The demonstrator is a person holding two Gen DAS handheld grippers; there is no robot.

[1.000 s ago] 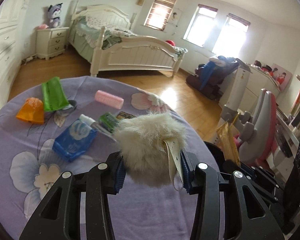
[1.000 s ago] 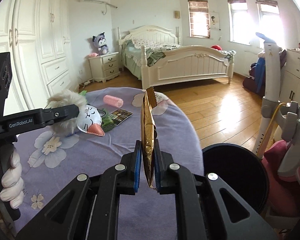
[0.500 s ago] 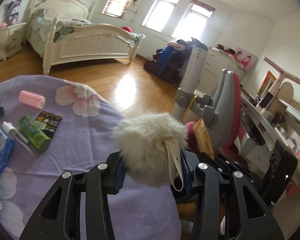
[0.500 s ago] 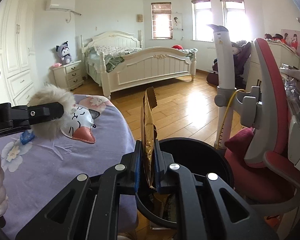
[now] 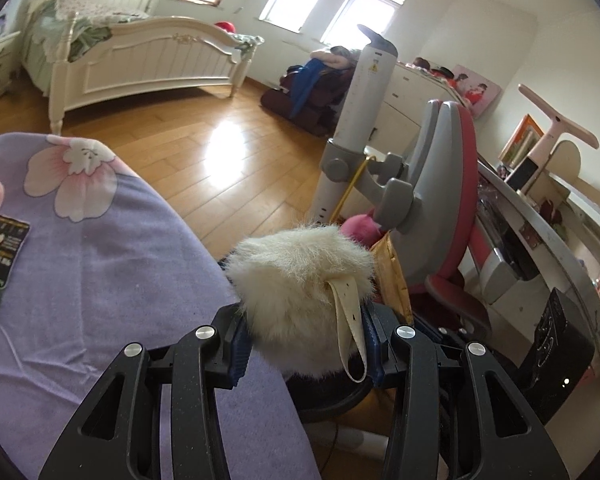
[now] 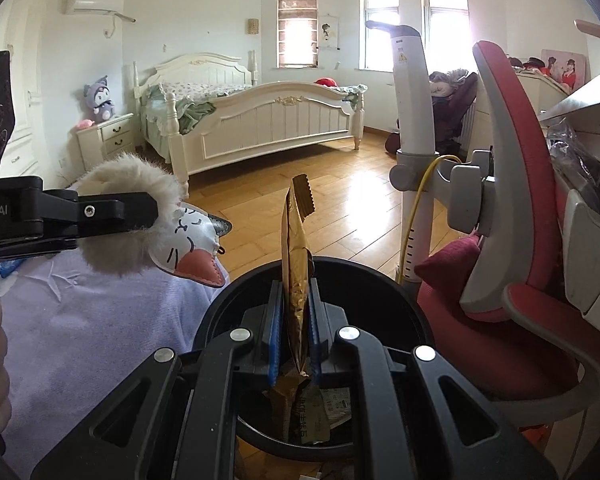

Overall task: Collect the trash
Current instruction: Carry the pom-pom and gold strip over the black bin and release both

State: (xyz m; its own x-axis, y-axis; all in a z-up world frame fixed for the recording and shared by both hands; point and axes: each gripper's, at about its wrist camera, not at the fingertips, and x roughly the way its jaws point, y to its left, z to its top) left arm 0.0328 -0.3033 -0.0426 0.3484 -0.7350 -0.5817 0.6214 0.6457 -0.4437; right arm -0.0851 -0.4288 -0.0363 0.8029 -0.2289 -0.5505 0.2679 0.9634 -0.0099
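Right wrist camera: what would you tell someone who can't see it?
The right gripper pinches a gold wrapper above a black trash bin. At left, the left gripper holds a fluffy toy over the purple tablecloth.

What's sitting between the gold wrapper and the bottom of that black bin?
Seen from the right wrist, the gold wrapper hangs over the black bin; below it lie papers and packaging, already binned.
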